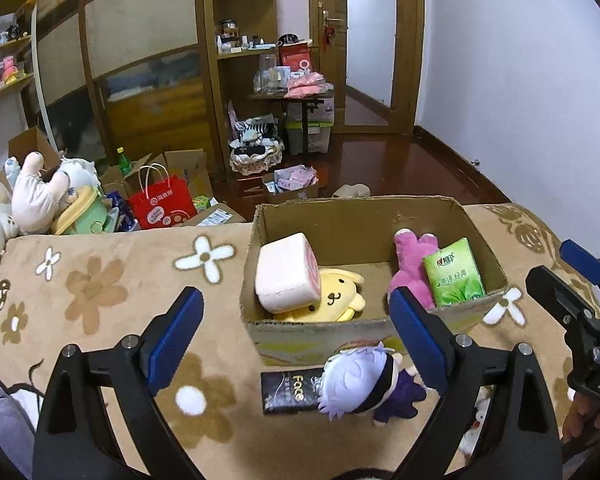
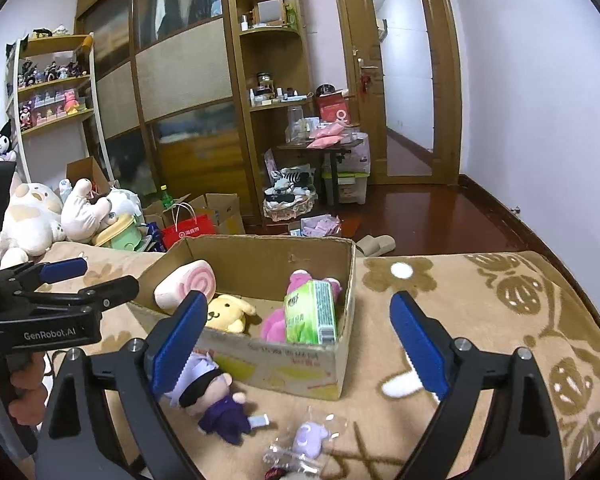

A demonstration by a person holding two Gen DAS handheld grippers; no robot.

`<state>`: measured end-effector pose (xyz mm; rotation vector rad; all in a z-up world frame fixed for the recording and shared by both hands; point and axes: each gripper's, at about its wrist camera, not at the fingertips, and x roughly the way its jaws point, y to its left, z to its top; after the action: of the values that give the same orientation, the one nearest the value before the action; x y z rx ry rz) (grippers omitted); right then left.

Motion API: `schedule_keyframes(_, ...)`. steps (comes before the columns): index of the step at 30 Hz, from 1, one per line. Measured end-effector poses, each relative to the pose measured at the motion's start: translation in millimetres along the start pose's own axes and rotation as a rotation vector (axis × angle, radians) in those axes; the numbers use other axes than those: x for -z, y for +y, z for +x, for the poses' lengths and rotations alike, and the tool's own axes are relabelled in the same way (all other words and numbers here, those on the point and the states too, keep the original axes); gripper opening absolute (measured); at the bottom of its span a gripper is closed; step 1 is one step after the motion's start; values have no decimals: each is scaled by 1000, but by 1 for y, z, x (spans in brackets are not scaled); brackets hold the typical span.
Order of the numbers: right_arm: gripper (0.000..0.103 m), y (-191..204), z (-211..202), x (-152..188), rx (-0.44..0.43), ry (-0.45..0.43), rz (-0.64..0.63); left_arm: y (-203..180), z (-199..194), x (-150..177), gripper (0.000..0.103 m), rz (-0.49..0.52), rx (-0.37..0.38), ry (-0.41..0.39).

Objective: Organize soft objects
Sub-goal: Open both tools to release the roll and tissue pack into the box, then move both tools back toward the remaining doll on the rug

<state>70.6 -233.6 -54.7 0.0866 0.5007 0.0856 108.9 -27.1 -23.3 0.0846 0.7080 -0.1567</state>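
1. The left gripper [image 1: 296, 334] hovers with its jaws spread wide and holds nothing. It frames the white-haired doll [image 1: 364, 384], probably lined up for a pick.
2. The right gripper [image 2: 298, 338] is also fully open and empty, and it faces the near wall of the cardboard box [image 2: 300, 364].
3. The box stands open-topped on the floral blanket [image 1: 112, 292], apparently the collection point for soft items.
4. Box contents, left side: a pink swirl-roll cushion [image 1: 286, 276] leans on a yellow dog plush [image 1: 336, 296].
5. Box contents, right side: a pink plush [image 1: 410, 272] lies against a green tissue pack [image 1: 454, 274], which stands upright near the right wall.
6. The doll lies on the blanket just outside the near wall of the box, touching a black "Face" pack [image 1: 286, 392] on its left.
7. A small purple toy in clear wrap [image 2: 308, 436] lies on the blanket to the right of the doll, also not yet boxed.
8. Judgement: 3 items remain outside, so the task looks partly complete.
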Motion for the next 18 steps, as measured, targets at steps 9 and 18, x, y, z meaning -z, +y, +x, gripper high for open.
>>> schedule_keyframes(9, 97, 6, -30, 13, 23, 13, -9, 0, -33, 17, 93, 6, -18, 13)
schedule_keyframes(18, 97, 11, -49, 30, 44, 38, -8, -2, -57, 36, 93, 14, -30, 30)
